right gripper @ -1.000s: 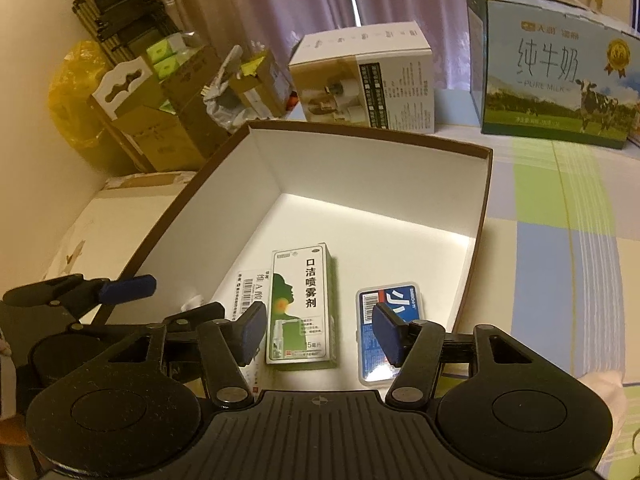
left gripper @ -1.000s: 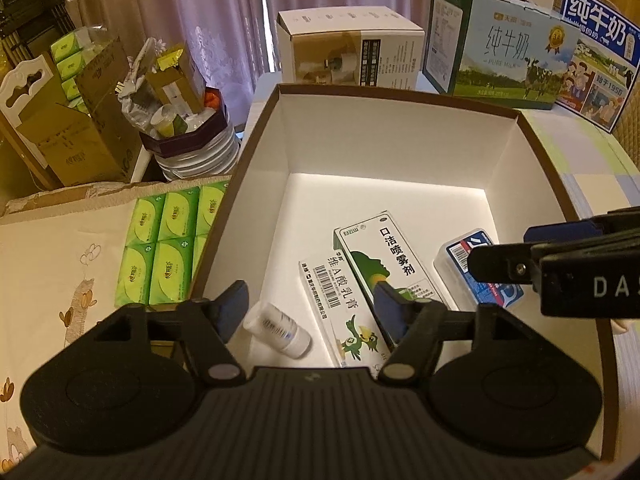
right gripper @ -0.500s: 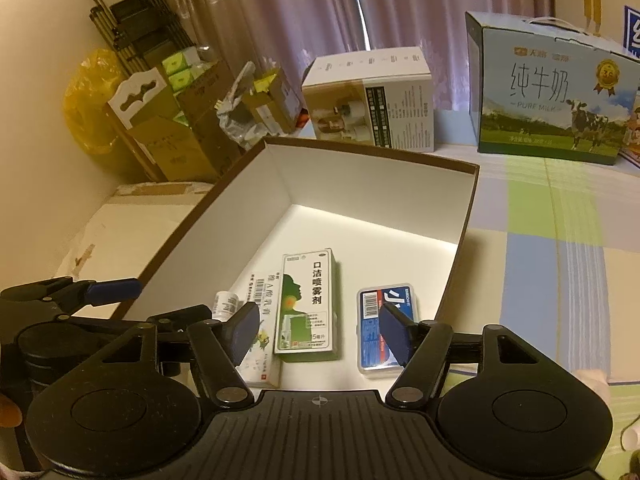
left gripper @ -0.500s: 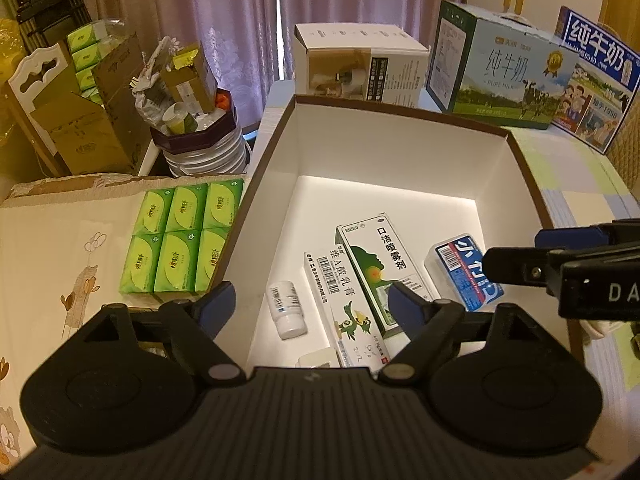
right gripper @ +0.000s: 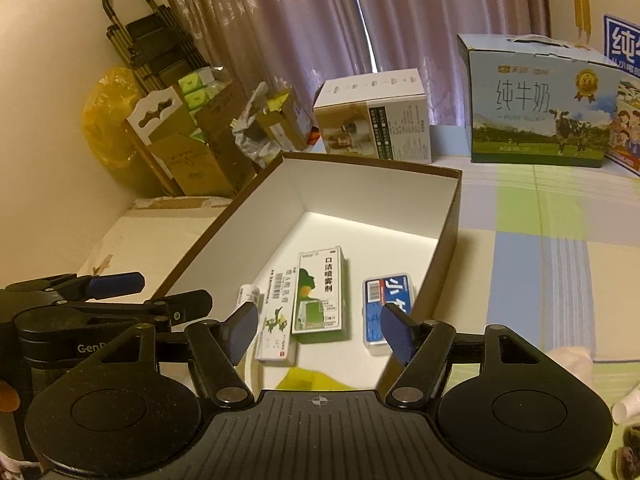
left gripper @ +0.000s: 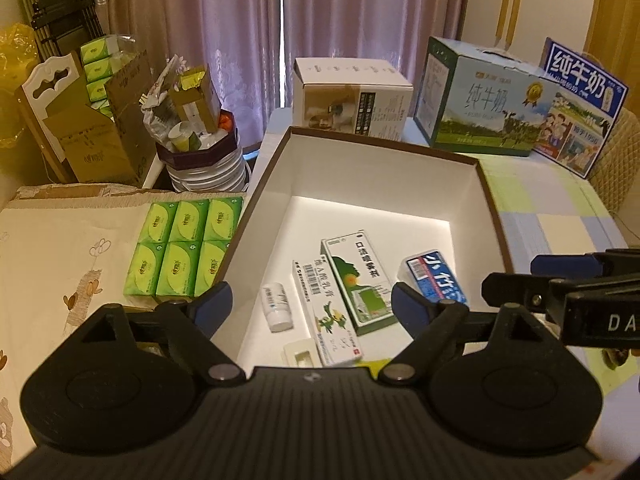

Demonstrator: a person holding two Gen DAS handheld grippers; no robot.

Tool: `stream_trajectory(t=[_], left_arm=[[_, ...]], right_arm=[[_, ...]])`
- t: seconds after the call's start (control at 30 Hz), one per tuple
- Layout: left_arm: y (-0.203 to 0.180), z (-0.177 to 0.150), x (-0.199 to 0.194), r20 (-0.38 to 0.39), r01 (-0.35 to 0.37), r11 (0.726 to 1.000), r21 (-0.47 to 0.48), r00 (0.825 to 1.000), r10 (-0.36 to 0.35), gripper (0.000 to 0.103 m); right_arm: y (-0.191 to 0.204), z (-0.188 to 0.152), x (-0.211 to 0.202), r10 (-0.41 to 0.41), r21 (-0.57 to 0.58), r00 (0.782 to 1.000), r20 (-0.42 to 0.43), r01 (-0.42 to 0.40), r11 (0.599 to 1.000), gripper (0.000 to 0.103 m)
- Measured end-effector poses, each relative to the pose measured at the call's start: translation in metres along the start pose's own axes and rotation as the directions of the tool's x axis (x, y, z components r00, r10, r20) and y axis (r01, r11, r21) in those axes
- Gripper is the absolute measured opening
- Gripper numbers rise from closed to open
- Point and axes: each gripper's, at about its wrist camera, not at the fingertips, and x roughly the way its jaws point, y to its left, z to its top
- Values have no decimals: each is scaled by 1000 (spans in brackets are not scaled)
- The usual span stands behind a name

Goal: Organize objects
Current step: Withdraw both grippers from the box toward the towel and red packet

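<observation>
A brown box with a white inside (left gripper: 493,208) (right gripper: 452,216) holds a small white bottle (left gripper: 276,306) (right gripper: 250,294), a long white-and-green carton (left gripper: 326,312) (right gripper: 276,320), a green spray carton (left gripper: 358,280) (right gripper: 320,296) and a blue-and-white case (left gripper: 436,278) (right gripper: 386,308). My left gripper (left gripper: 312,302) (right gripper: 168,294) hangs above the box's near left side, its jaws opening with nothing between them. My right gripper (right gripper: 320,324) (left gripper: 516,276) hovers open above the near right side, holding nothing. A small white tray (left gripper: 300,354) and something yellow (right gripper: 316,380) lie at the near wall.
Green tissue packs (left gripper: 184,248) lie left of the box. Behind it stand a white carton (left gripper: 352,96) and two milk cases (left gripper: 480,100) (left gripper: 580,100). Cardboard boxes and a full bin (left gripper: 200,152) crowd the far left. A checked tablecloth (right gripper: 540,240) stretches to the right.
Both grippers have drawn back and upward from the box, and more of its contents shows. The left jaws have spread wider, away from the white bottle, which has turned where it lies. The right jaws widened slightly.
</observation>
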Motion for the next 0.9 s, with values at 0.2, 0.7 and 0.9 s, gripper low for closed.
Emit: stream_trajectory(t=[0.2,0.7,0.9], left_arm=[[-12,-9,-22,18,18,1000,-5,1000,-18,85],[-72,-40,-62,25,62,998,2,998,-62,85],[-103,-53,-71,11,81,997,6,997,-81,85]], right_arm=[[-5,-14,-25,12,7,1000,15,-12,1000,66],[-45,-47,-82,17,21,1000,22,-17,1000,66],[-71,-64,-106,19,38,1000,15,-19,999,67]])
